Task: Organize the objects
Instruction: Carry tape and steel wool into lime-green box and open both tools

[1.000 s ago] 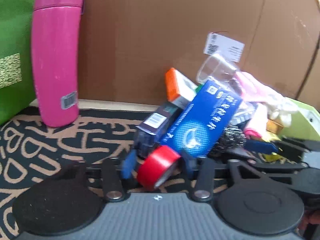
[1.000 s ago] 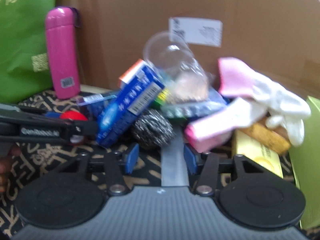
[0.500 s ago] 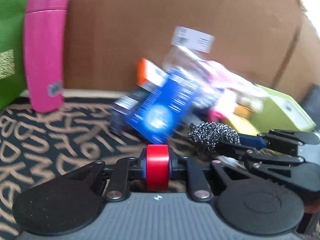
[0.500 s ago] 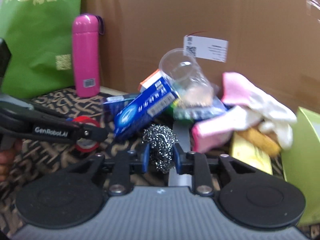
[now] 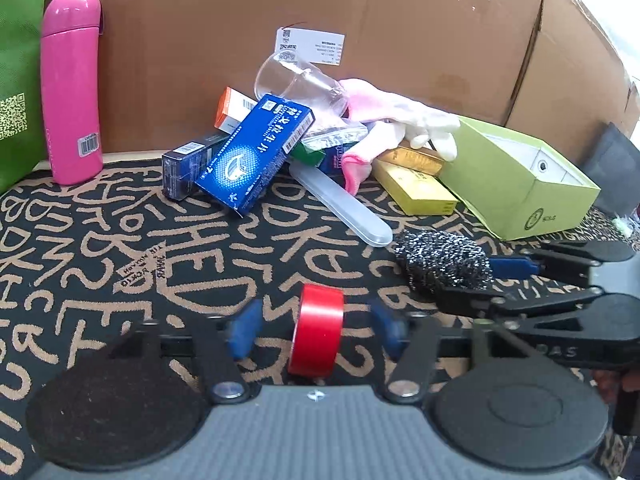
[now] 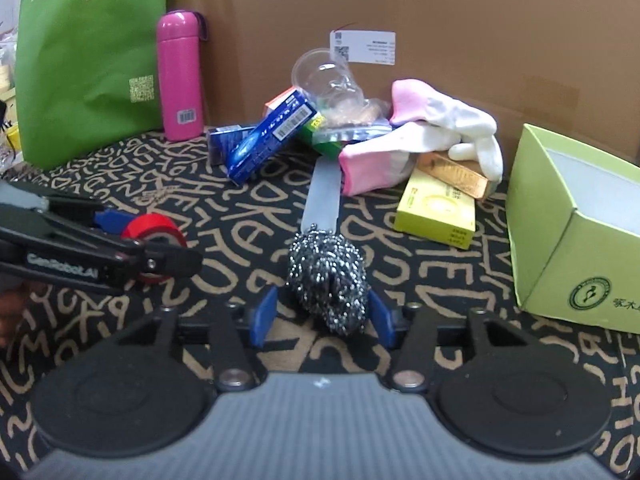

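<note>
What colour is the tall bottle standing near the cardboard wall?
Pink; the tall bottle shows best in the left wrist view.

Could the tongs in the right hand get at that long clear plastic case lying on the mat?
Probably not straight away. The steel wool scouring ball sits between the open right tongs, directly in front of the long clear plastic case; it would have to be moved aside first.

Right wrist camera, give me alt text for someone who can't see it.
The right gripper, jaws just opened, frames a steel wool scourer resting on a black patterned mat. To the left, the left gripper brackets a red tape roll; behind lie boxes, gloves, a clear cup and a pink flask.
</note>
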Demonstrator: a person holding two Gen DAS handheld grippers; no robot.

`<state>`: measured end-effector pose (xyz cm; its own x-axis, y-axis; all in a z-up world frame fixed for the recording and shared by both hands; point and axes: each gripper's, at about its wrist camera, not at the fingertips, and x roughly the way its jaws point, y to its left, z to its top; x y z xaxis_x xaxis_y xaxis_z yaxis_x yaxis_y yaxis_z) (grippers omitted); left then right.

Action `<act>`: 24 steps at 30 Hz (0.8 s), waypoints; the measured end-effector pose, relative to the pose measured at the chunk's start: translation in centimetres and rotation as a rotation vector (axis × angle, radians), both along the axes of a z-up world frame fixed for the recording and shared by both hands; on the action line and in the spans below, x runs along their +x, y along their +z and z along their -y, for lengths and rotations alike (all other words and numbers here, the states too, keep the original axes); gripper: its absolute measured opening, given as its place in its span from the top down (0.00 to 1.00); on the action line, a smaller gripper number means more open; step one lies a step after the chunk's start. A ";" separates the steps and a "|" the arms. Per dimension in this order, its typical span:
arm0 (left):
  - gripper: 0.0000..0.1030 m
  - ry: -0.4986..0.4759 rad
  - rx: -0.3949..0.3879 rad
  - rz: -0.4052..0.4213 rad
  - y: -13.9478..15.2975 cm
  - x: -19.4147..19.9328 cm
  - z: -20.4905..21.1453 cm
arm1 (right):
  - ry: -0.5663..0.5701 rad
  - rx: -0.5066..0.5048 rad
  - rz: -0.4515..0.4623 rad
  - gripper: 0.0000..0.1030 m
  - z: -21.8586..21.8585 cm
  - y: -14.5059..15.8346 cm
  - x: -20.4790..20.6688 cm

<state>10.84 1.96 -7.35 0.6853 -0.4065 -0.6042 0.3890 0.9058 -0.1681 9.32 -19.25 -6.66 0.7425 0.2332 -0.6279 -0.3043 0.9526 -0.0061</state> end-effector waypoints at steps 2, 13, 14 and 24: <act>0.63 -0.002 0.004 -0.017 -0.1 0.0 -0.1 | 0.002 -0.001 0.003 0.52 -0.2 0.0 0.4; 0.82 0.014 0.002 -0.050 0.1 0.0 0.5 | -0.009 0.063 0.013 0.69 0.9 -0.4 0.7; 0.82 0.008 -0.001 -0.046 0.3 -0.1 0.9 | -0.012 0.066 0.025 0.69 1.2 -0.1 0.4; 0.82 -0.146 -0.062 0.095 6.6 2.5 10.1 | -0.144 0.080 0.232 0.69 10.0 7.8 -2.0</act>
